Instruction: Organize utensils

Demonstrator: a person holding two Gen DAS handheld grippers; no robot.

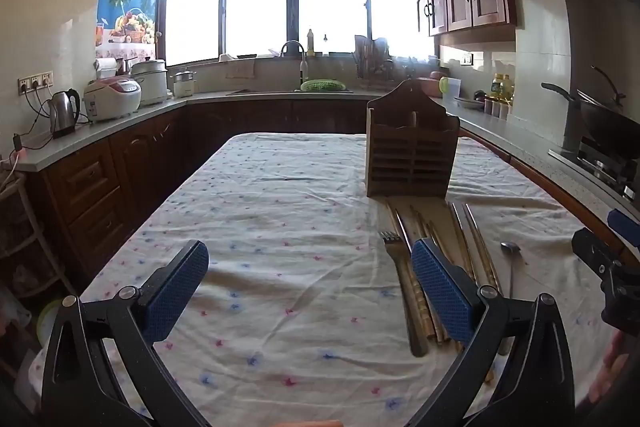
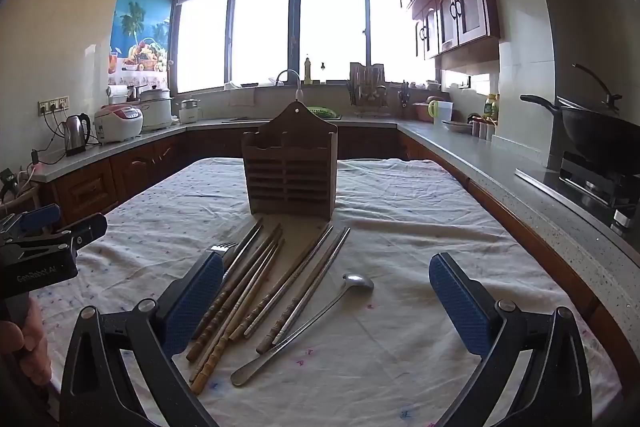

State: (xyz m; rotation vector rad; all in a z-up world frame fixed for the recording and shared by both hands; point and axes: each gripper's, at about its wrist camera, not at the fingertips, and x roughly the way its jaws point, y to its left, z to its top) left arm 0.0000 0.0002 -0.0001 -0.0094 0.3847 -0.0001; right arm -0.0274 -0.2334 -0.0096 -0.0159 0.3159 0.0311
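Nothing sorted yet: chopsticks [image 2: 256, 291], fork [image 2: 222, 248], spoon [image 2: 304, 327] left at holder's [image 2: 291, 175] 6 o'clock, both tools [image 1: 310, 291] [image 2: 326, 303] released, empty.

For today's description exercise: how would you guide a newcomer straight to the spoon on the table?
Find the wooden utensil holder standing on the cloth-covered table. Chopsticks and a fork lie before it. The spoon lies rightmost, the only piece with a rounded shiny bowl.

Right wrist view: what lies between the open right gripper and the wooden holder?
In the right wrist view, chopsticks, a fork and a spoon lie on the cloth between the right gripper and the wooden holder.
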